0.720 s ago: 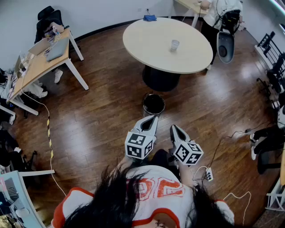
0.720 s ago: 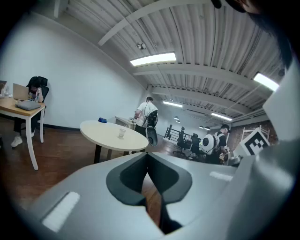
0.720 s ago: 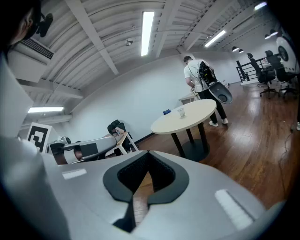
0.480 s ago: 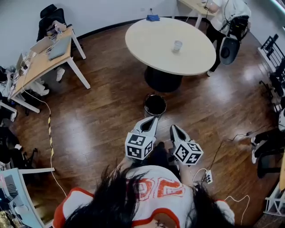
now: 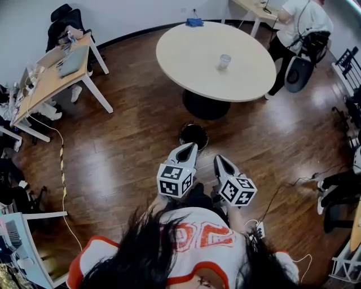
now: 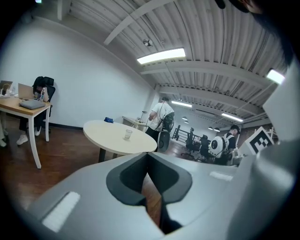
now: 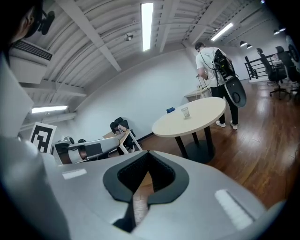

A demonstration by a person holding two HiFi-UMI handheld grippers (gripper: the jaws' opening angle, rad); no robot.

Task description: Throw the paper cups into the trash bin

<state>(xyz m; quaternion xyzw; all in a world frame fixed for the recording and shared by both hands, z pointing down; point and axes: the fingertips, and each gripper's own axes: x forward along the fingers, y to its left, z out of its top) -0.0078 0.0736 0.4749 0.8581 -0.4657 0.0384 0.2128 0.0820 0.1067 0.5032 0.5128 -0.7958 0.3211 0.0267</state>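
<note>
Left gripper [image 5: 189, 148] is shut, tips pressed together with only the little diamond-shaped gap behind them, and nothing is caught in there. Same deal with the right gripper [image 5: 219, 160]: jaws closed on themselves. Both are held side by side, close to the person's chest, slanting a bit downward toward the floor ahead.

The paper cup [image 5: 224, 61] is nowhere near them. It stands upright on the round, cream worktop [image 5: 180, 56], long axis straight up and down, open mouth pointing at the ceiling. It sits roughly mid-worktop, a touch toward the right edge in the head view, well in from the rim all round. Looks like a single cup from here; can't tell if it's a stack. You can also spot it small in the left gripper view [image 6: 127, 134] and the right gripper view [image 7: 185, 112], standing the same way.

The trash bin [image 5: 194, 135] is on the wooden floor [image 5: 130, 147], just in front of the worktop's dark pedestal base [image 5: 204, 105], between that base and the grippers. It's round, dark inside, open top facing up.

Other stuff: a small blue thing [image 5: 194, 22] at the worktop's far edge, a desk [image 5: 48, 84] with a laptop off to the left, and another person [image 5: 307, 17] standing at the far right.
</note>
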